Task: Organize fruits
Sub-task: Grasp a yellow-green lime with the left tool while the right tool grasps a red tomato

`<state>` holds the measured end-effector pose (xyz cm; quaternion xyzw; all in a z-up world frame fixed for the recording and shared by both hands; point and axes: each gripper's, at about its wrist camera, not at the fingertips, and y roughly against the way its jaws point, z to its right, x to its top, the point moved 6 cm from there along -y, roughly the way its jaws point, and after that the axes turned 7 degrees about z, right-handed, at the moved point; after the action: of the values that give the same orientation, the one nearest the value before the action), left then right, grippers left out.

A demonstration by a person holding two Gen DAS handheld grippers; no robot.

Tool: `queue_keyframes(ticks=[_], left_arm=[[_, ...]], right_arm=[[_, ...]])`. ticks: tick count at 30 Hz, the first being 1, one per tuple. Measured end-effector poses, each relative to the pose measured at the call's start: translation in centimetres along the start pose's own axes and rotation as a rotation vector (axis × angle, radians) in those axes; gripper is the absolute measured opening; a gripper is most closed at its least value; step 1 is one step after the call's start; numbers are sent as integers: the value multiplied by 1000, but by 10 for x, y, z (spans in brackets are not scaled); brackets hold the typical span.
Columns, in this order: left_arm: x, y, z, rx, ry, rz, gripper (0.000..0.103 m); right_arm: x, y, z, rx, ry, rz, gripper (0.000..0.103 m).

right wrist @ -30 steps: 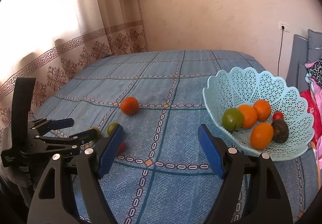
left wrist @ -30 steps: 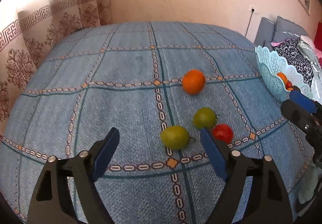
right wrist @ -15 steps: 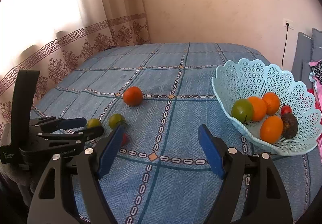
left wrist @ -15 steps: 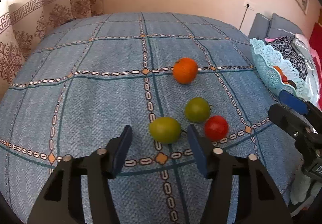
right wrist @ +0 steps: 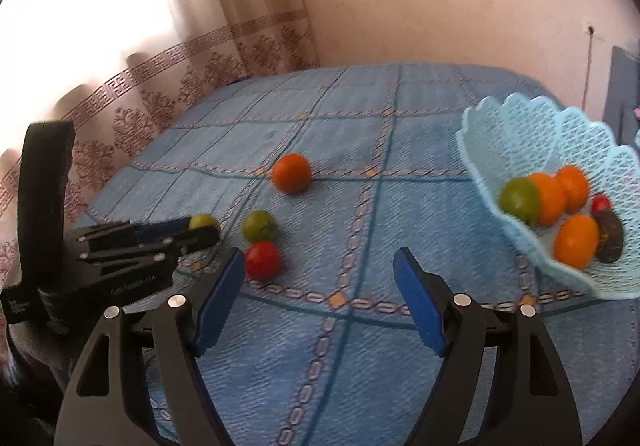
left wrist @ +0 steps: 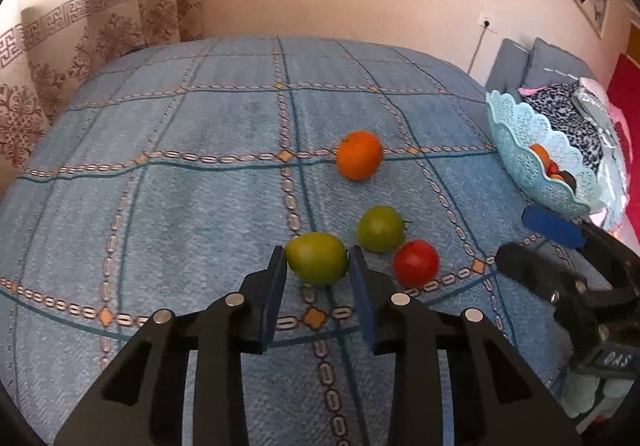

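While the left gripper (left wrist: 318,260) sits low at the bottom centre of its own view, its jaws have narrowed to about the width of the yellow-green fruit (left wrist: 317,258) that lies between the blue pads (left wrist: 276,286); whether the pads actually press the fruit or only flank it cannot be told. Just right of it on the blue patterned bedspread (left wrist: 180,205) lie a darker green fruit (left wrist: 380,228) and, lower right and close beside that, a red tomato (left wrist: 416,263). An orange (left wrist: 359,155) rests apart from these three, higher in the frame near the centre. Further right, at the edge of the bed, stands the pale blue lattice basket (left wrist: 520,161) (some fruit shows over its rim). In the right wrist view the left gripper (right wrist: 200,232) appears at the left edge, its tips around the yellow-green fruit (right wrist: 203,221). At the bottom centre the right gripper (right wrist: 320,278) holds nothing, its jaws spread wide above the bedspread. At the right edge the basket (right wrist: 520,133) holds one green fruit, three oranges, a small red one and a dark one.
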<state>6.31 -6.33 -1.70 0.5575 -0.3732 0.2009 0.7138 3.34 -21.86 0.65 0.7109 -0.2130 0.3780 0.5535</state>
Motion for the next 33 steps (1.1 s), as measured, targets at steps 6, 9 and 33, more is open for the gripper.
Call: queue_keyframes(ticks=[6,9,33], left_arm=[[10,12,-14,57,6,35,32],[13,17,-19,75,11,46,32],[18,20,-25,73,31,49,32]], right_arm=[[-2,-13,-14,24,25,-39,76],[-3,-21,-23,35,43,-63,67],[-11,-57,-43,35,95,-167,28]])
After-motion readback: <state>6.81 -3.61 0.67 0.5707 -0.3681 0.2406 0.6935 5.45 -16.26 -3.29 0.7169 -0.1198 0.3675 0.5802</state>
